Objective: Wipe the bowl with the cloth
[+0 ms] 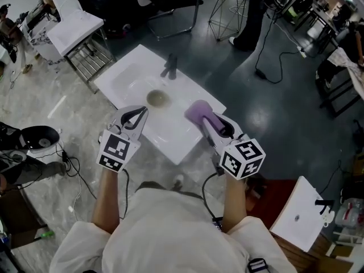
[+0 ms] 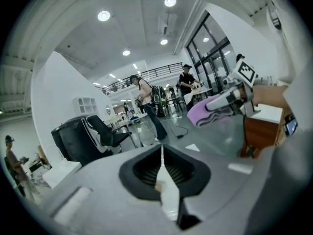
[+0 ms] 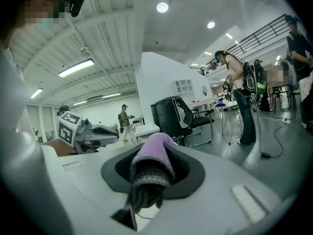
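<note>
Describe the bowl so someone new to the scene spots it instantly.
Find the white table in front of the person in the head view. Near its middle sits the bowl, just in front of the dark object and left of the purple cloth held by the right gripper. It is the only round, olive-toned thing on the white top.

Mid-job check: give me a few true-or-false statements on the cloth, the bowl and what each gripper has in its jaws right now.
1. The right gripper is clamped on the purple cloth. True.
2. The left gripper holds the bowl. False: its jaws are together with nothing between them.
3. The bowl sits on the white table. True.
4. The cloth is pressed into the bowl. False: in the head view it is held apart from the bowl, to its right.
5. The two grippers are on opposite sides of the bowl in the head view. True.
</note>
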